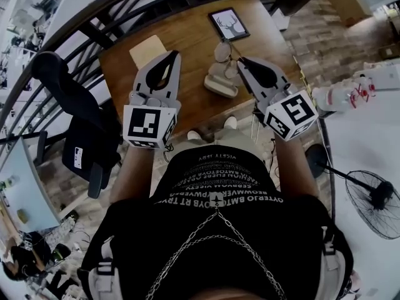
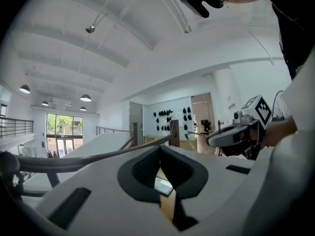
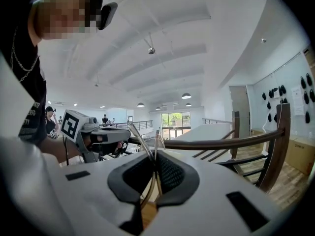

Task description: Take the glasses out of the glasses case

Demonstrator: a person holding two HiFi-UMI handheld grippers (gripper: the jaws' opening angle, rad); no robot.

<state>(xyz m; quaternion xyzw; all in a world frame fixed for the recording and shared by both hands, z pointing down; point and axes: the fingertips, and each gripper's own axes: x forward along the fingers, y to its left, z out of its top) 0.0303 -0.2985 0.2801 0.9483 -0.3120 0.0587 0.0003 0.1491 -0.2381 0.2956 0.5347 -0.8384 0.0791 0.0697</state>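
Observation:
In the head view both grippers hover over a wooden table (image 1: 187, 36). My right gripper (image 1: 240, 61) is shut on the thin-rimmed glasses (image 1: 223, 51), which hang off its tip above the table. In the right gripper view the wire arms of the glasses (image 3: 146, 149) stick up from between the closed jaws of my right gripper (image 3: 153, 160). A pale glasses case (image 1: 220, 85) lies on the table just below the glasses. My left gripper (image 1: 174, 56) is left of the case, its tips together and nothing between them; the left gripper view shows the left gripper (image 2: 160, 149) the same way.
A framed deer picture (image 1: 229, 24) lies at the table's far side and a beige pad (image 1: 148, 50) at its left. A dark curved railing (image 1: 94, 33) runs behind. A black chair (image 1: 81, 130) stands at the left, a floor fan (image 1: 372, 202) at the right.

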